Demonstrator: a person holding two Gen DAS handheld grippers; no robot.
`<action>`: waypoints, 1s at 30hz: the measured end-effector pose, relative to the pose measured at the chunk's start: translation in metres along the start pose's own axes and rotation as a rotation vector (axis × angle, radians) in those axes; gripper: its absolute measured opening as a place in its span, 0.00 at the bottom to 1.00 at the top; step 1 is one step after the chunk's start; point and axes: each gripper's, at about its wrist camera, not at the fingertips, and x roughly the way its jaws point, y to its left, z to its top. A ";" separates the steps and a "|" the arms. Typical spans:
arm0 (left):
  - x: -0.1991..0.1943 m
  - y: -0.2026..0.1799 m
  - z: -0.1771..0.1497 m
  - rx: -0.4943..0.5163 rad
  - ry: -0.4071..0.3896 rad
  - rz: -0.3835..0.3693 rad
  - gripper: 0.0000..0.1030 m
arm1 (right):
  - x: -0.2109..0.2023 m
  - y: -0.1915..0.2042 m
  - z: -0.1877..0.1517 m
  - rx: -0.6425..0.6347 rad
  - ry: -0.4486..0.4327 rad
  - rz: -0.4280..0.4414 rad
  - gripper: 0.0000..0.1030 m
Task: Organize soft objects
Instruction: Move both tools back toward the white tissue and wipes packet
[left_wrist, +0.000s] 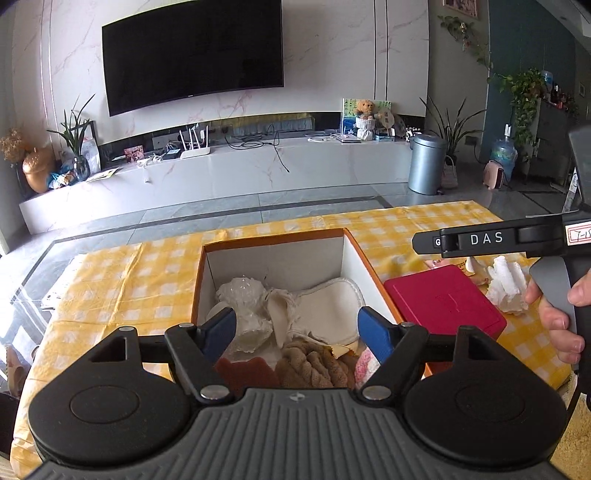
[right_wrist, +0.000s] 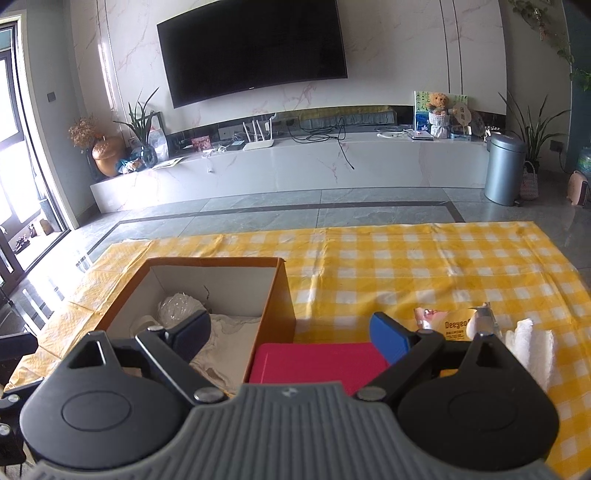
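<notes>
Soft things pile up in the orange box (left_wrist: 360, 254) on the yellow checked cloth (left_wrist: 110, 280): a brown plush towel (left_wrist: 314, 365) at the near end, a cream quilted pad (left_wrist: 332, 302) behind it, crinkly clear plastic wrap (left_wrist: 245, 295) toward the far left corner, and a bit of pink knit (left_wrist: 364, 363) tucked against the right wall. Above the box hangs the left gripper (left_wrist: 297, 330), blue pads spread wide apart and nothing between them, the pile showing in the gap. Just right of the box lies the red lidded case (left_wrist: 447, 299), touching or nearly touching its wall. Further right, a white fluffy roll (left_wrist: 506, 284) sits on the cloth, still outside the box, beside a printed packet (right_wrist: 448, 325). The right gripper (right_wrist: 291, 334) hovers over the red case and the box's corner, its pads also parted and empty; a hand (left_wrist: 563, 314) grips its handle. Beyond the table, a dark TV (right_wrist: 251, 48) on the wall and a grey bin (right_wrist: 504, 170).
</notes>
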 end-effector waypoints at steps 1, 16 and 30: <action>-0.001 -0.002 0.002 -0.001 0.000 -0.003 0.86 | -0.005 -0.004 0.001 -0.007 -0.009 -0.011 0.89; -0.008 -0.056 0.035 0.037 -0.086 -0.087 0.84 | -0.053 -0.095 -0.001 -0.026 -0.070 -0.286 0.94; 0.035 -0.118 0.053 0.167 -0.003 -0.088 0.84 | -0.007 -0.215 -0.033 0.288 0.058 -0.407 0.97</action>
